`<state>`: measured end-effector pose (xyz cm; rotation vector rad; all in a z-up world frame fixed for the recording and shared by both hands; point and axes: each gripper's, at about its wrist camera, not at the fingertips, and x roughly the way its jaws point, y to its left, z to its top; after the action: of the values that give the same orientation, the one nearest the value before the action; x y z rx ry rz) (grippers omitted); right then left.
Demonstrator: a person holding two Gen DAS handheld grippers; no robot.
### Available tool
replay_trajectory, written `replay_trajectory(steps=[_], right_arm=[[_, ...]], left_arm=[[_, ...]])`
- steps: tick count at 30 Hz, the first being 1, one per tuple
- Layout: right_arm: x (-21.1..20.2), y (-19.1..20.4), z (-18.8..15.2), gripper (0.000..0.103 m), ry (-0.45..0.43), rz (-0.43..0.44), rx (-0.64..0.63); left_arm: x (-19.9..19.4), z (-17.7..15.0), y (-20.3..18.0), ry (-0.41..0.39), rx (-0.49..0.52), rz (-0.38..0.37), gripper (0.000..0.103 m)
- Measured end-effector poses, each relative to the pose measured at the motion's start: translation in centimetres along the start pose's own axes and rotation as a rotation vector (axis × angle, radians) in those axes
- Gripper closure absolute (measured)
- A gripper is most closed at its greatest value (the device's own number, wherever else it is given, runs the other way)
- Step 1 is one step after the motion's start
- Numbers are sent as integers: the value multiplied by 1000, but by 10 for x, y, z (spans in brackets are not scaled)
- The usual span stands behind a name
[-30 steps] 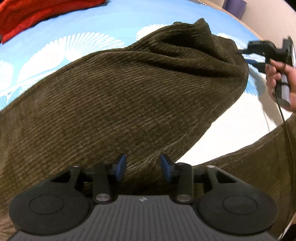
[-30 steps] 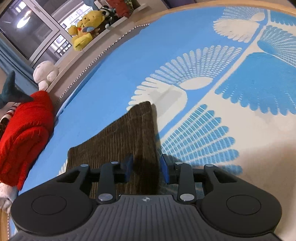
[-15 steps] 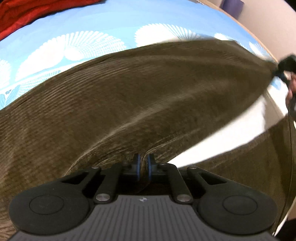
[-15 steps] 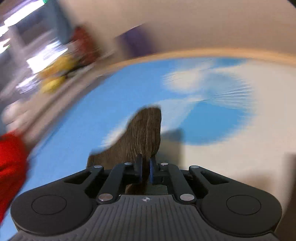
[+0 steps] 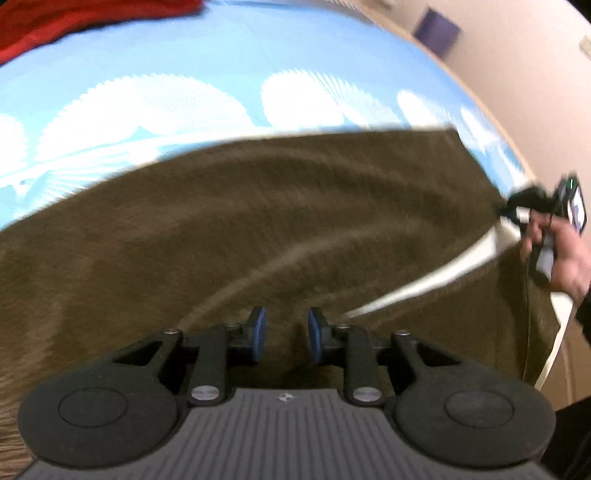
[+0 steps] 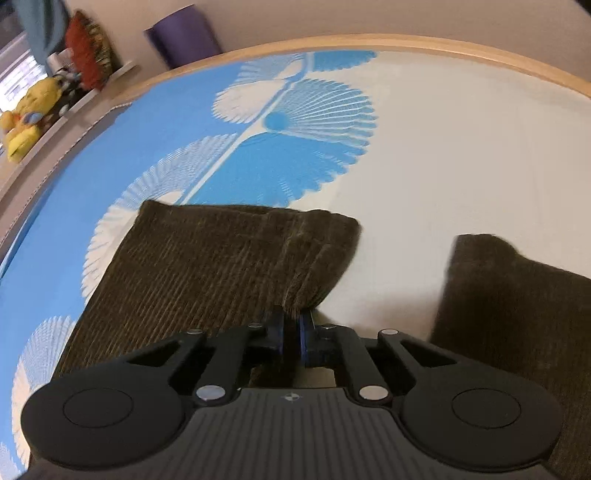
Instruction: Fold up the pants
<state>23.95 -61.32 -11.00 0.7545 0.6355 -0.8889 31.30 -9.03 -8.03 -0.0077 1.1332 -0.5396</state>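
Brown corduroy pants (image 5: 258, 221) lie spread on a blue and white patterned bed sheet (image 5: 166, 74). My left gripper (image 5: 283, 328) is open, its blue pads apart just above the pants' near part. My right gripper (image 6: 291, 323) is shut on the hem corner of one pant leg (image 6: 221, 266), which lies stretched out flat. In the left wrist view the right gripper (image 5: 517, 206) shows at the far right, held by a hand, pinching the leg's end. The other leg (image 6: 517, 302) lies to the right.
A red garment (image 5: 55, 22) lies at the bed's far left. The bed's wooden edge (image 6: 443, 44) curves along the wall. A purple object (image 6: 181, 37) and a yellow plush toy (image 6: 26, 125) stand on a ledge beside the bed.
My left gripper has opened and let go of the pants. My right gripper has pulled the leg's hem outward, and the leg now lies stretched flat.
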Motion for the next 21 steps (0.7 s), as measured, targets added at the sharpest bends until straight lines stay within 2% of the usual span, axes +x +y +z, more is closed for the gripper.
replay_trajectory(steps=[1,3,4,7,9,12,15,18,21], right_arm=[[-2,1,1,95,7,-12,-5],[-13,1,-4,81,-5,-58,1],[-21,0,-5,79,-11,-73,5],[-55,4,-4,78,-46,-23,-25],[-90,14,-4,75,-96,36,-86],[-147,30,-11,70,-140,179,-197],[-203,40,-27,62,-172,328,-352],[-254,40,-52,53,-173,439,-482],[-284,29,-81,45,-147,491,-568]], left_arm=[[-8,3,10,-19,-19,10,75],[-28,9,38,-60,-73,47,72],[-37,10,50,-77,-100,63,69],[-64,6,98,-123,-194,123,62],[-83,-3,135,-153,-270,180,61],[-102,-20,186,-168,-390,259,59],[-111,-41,230,-176,-471,322,44],[-115,-59,266,-169,-535,352,44],[-111,-74,288,-186,-590,334,44]])
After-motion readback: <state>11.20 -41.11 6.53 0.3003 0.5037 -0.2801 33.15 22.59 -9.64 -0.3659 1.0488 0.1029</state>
